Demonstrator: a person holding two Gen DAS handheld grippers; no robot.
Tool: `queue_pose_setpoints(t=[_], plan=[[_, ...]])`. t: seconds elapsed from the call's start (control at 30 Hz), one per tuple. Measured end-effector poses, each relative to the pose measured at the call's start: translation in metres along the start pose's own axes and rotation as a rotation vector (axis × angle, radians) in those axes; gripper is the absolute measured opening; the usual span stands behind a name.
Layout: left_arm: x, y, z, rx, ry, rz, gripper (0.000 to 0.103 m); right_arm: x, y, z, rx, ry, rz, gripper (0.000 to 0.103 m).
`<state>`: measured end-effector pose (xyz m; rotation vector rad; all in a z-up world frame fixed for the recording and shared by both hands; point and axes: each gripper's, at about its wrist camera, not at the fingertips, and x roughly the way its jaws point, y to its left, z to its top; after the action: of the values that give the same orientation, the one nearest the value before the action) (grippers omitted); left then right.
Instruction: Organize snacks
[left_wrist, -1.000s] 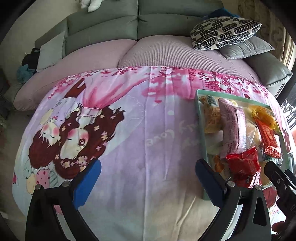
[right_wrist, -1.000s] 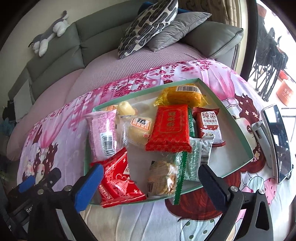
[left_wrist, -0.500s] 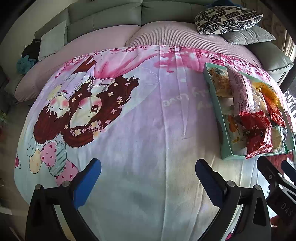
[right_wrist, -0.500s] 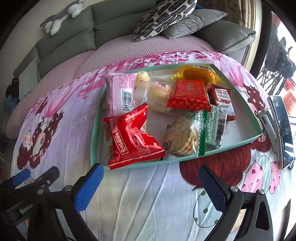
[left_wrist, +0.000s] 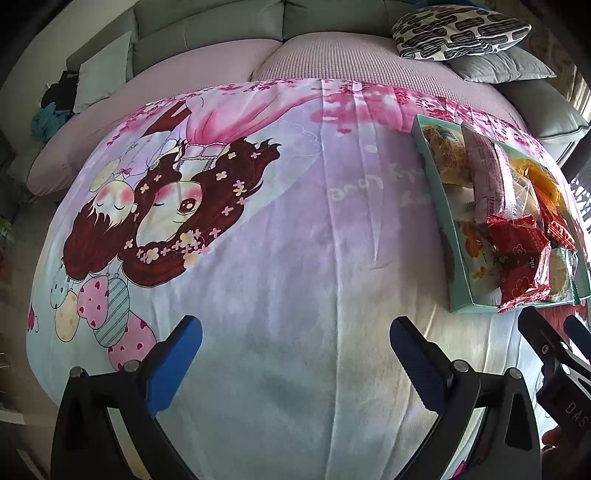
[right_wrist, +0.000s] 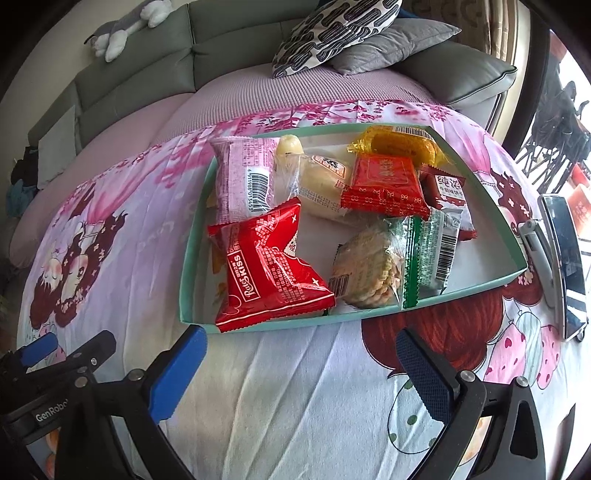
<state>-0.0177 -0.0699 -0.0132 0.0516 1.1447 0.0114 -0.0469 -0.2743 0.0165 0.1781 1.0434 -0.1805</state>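
Observation:
A shallow teal tray (right_wrist: 192, 254) (left_wrist: 456, 258) sits on a cartoon-print blanket (left_wrist: 280, 258), filled with several snack packets. A red Kiss packet (right_wrist: 269, 269) lies at its near left corner, overhanging the rim. Beside it are a round cracker pack (right_wrist: 365, 269), a pink packet (right_wrist: 242, 177), a red square packet (right_wrist: 386, 181) and an orange one (right_wrist: 400, 144). My right gripper (right_wrist: 301, 373) hangs open just short of the tray's near rim, holding nothing. My left gripper (left_wrist: 295, 362) is open over bare blanket, left of the tray, and it shows at the right wrist view's lower left.
A phone on a stand (right_wrist: 561, 258) stands right of the tray. A grey-green sofa (left_wrist: 207, 33) with patterned (right_wrist: 332, 29) and grey cushions (right_wrist: 391, 44) runs behind the blanket. A plush toy (right_wrist: 122, 29) lies on the sofa back.
Both grippers have drawn back toward me and risen; the tray now sits farther ahead of the right gripper and farther right of the left one. Both stayed open.

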Motion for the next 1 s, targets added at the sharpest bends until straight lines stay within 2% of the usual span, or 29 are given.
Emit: queue_pose_setpoints(t=[1.0], plan=[[0.0068, 0.0022, 0.0035, -0.015, 0.023, -0.002, 0.101, 0.0068, -0.0037, 0.0019, 0.015, 0.03, 0.003, 0.103]])
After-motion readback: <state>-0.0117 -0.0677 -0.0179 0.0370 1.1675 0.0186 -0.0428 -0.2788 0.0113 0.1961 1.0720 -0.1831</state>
